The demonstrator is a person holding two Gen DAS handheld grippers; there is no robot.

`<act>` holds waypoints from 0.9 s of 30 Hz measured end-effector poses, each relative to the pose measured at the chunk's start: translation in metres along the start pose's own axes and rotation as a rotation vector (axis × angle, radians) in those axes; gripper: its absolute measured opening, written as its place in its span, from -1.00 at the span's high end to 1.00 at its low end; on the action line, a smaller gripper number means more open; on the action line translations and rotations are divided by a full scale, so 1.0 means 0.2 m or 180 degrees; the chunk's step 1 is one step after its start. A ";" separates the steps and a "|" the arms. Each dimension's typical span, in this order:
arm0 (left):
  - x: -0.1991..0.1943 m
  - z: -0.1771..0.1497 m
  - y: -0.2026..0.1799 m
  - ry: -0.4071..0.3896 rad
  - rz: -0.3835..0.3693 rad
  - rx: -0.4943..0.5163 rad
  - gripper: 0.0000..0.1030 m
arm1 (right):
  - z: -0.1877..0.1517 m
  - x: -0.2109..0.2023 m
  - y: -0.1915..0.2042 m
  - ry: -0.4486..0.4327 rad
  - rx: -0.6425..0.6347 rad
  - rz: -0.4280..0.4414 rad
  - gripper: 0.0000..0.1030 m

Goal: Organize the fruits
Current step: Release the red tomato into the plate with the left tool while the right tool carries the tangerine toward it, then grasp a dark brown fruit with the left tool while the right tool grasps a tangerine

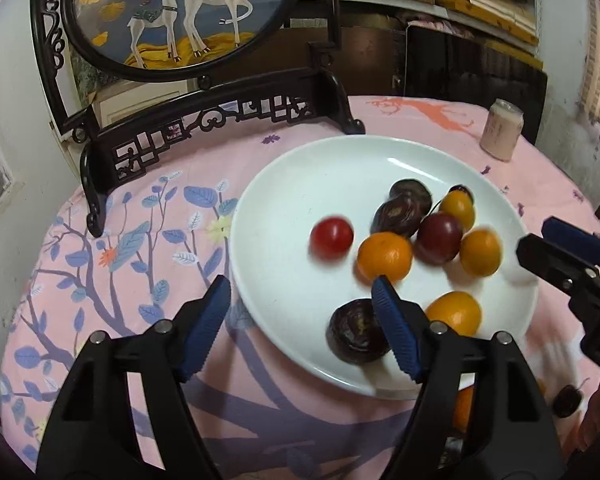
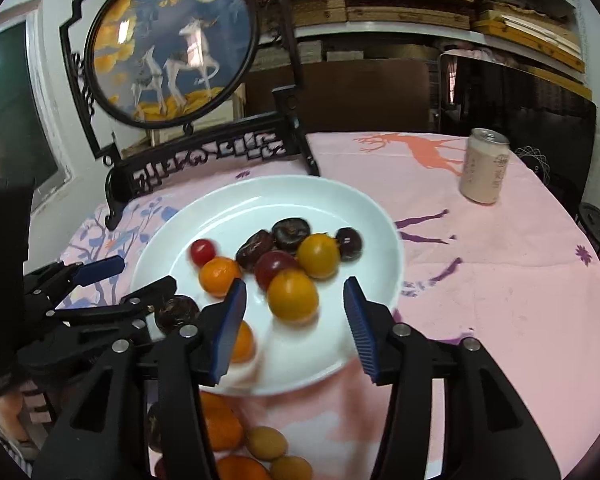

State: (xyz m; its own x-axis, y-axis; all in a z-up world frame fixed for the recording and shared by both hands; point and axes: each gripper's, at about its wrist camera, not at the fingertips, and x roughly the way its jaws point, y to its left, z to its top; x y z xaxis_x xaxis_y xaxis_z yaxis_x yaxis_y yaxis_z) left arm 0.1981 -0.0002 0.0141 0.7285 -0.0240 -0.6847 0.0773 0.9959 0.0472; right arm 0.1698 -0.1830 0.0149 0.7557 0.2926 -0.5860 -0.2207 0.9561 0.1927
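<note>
A white plate on the pink cloth holds several fruits: a red tomato, orange ones, yellow ones and dark plums. My left gripper is open and empty at the plate's near left rim. It also shows in the right wrist view. My right gripper is open and empty over the plate's near rim, around a yellow fruit. It shows at the right edge of the left wrist view.
More loose fruits lie on the cloth in front of the plate. A black carved stand with a round deer picture is behind the plate. A pale drink can stands at the back right.
</note>
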 end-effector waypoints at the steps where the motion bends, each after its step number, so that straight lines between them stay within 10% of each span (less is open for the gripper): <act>1: -0.01 0.00 0.00 -0.0006 -0.0024 -0.0017 -0.45 | 0.00 -0.02 -0.01 -0.0009 0.0018 0.0020 0.00; 27: -0.26 -0.34 -0.17 0.0022 -0.0201 0.0479 -0.64 | -0.26 -0.37 -0.08 -0.0164 0.0195 -0.0019 -0.22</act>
State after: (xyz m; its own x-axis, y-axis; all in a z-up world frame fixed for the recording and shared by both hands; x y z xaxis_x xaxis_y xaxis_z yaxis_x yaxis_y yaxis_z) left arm 0.1108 -0.0265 -0.0013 0.7143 -0.0851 -0.6947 0.2242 0.9681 0.1120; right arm 0.0851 -0.2201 0.0151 0.7879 0.2842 -0.5463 -0.1792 0.9545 0.2382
